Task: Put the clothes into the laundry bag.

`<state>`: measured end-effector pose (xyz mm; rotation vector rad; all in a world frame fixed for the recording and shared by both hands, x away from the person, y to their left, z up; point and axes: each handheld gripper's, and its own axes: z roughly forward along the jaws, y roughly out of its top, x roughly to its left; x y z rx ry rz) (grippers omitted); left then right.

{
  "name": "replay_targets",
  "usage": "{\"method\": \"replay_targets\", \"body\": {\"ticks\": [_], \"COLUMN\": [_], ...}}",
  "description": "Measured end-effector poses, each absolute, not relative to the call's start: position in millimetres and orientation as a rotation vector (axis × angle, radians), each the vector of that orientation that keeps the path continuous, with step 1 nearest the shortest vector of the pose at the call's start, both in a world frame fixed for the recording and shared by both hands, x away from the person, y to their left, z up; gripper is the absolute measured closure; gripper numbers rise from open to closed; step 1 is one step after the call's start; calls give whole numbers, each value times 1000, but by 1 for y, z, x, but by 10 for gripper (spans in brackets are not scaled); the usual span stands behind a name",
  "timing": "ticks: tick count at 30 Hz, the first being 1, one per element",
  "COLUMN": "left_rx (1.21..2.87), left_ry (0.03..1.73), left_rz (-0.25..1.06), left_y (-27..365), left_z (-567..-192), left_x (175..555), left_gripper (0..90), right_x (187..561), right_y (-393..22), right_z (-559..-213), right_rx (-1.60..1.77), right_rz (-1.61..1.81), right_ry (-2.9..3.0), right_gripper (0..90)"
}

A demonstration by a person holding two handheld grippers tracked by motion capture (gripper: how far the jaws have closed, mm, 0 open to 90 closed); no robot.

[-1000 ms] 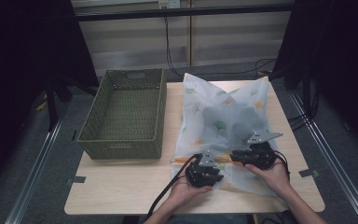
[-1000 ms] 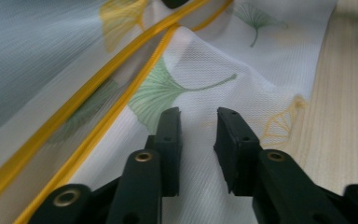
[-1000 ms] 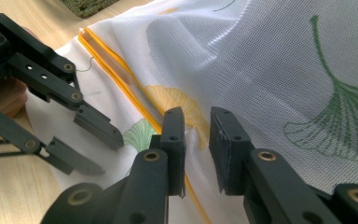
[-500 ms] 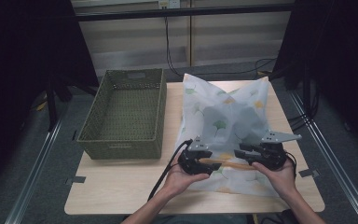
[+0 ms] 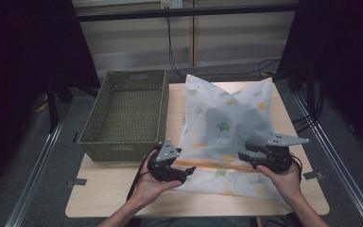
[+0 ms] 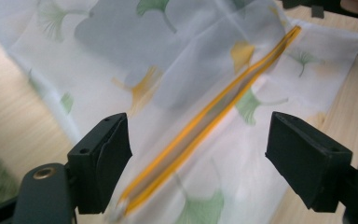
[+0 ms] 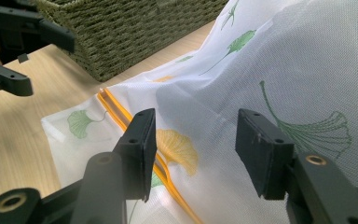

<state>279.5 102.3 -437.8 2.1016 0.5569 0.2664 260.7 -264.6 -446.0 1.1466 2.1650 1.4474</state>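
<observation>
Pale wooden counter (image 5: pixel 123 198): your left claw (image 5: pixel 185 171) and right claw (image 5: pixel 246 152) just released white leaf-print mesh laundry bag (image 5: pixel 224 118), both agape; orange zipper (image 5: pixel 212 165) probably closed now.

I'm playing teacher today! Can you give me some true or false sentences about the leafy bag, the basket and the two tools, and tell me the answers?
1. The green basket has things piled inside it. False: it is empty.
2. The leafy bag lies on the table beside the basket. True.
3. The left tool is squeezing the bag's orange zipper. False: its jaws have just been opening and stand apart over the zipper, pressing nothing.
4. The right tool is open. True: its jaws have just been opening too.
5. The leaves on the bag are all blue. False: they are green and yellow-orange.
</observation>
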Motion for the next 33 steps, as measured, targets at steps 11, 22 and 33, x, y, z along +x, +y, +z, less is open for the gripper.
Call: {"method": "replay_targets", "body": {"ticks": [11,22,33], "left_rx": [2064,2020,1937], "left_ry": [717,830,878], "left_rz": [352,406,450], "left_y": [168,229,251], "left_z": [-439,-449,-448], "left_x": [264,255,256], "left_gripper": [104,66,23], "right_x": [259,261,262], "right_y": [-264,-264,-260], "right_z": [-446,-448,-452], "right_rx": [1134,1128,1102], "right_rz": [1446,1456,1440], "right_ry": [2160,2145,2185], "right_gripper": [388,343,341]}}
